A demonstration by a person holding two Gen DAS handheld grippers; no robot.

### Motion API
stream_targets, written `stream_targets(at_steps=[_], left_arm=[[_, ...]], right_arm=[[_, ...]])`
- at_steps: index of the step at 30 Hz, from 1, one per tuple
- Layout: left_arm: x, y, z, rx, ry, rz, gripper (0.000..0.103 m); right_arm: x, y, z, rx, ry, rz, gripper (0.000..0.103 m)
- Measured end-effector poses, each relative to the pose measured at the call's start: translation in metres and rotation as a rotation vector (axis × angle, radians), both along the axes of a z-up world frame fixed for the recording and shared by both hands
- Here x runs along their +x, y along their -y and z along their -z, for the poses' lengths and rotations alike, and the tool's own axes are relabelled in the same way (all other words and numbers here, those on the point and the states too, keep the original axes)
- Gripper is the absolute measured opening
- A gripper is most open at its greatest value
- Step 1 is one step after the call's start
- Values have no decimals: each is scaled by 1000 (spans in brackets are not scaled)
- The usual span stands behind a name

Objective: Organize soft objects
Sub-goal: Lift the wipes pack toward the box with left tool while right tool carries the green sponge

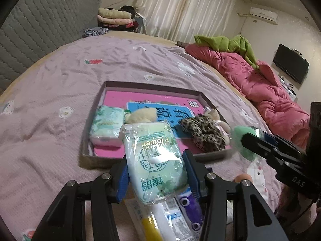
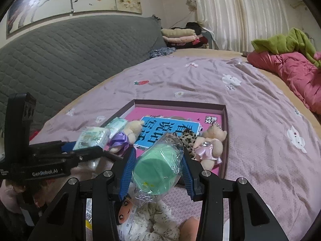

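Note:
My left gripper (image 1: pixel 155 167) is shut on a green-and-white tissue pack (image 1: pixel 154 160), held above the bed just in front of a shallow tray (image 1: pixel 152 86) with a pink bottom. My right gripper (image 2: pixel 157 163) is shut on a green sponge wrapped in clear plastic (image 2: pixel 155 169); the same sponge (image 1: pixel 243 140) shows at the right in the left wrist view. In the tray lie another tissue pack (image 1: pixel 106 125), a cream teddy bear (image 1: pixel 141 115), a leopard-print cloth (image 1: pixel 202 130) and a bear in a pink dress (image 2: pixel 210 146).
Loose items lie on the lilac bedspread (image 1: pixel 60 80) under the grippers: a purple toy with eyes (image 1: pixel 189 204), a doll (image 2: pixel 128 210), a floral scrunchie (image 2: pixel 158 221). A pink quilt (image 1: pixel 260 84) with a green blanket (image 1: pixel 226 42) lies at right. A grey headboard (image 2: pixel 60 60) and folded clothes (image 1: pixel 114 17) stand behind.

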State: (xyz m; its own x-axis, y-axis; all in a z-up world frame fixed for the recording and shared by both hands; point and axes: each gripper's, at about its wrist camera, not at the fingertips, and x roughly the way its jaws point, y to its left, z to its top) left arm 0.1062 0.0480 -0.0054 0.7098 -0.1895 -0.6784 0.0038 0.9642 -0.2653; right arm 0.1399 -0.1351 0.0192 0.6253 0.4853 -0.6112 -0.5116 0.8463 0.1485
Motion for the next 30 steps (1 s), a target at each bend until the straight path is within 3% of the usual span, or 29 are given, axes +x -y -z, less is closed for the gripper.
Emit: stream_targets(at_steps=[16, 30], left_arm=[[25, -29, -2, 1, 40, -64, 50], [35, 3, -6, -29, 78, 21, 50]], right_arm=[[14, 1, -5, 7, 34, 36, 46], [28, 8, -14, -1, 77, 80, 46]])
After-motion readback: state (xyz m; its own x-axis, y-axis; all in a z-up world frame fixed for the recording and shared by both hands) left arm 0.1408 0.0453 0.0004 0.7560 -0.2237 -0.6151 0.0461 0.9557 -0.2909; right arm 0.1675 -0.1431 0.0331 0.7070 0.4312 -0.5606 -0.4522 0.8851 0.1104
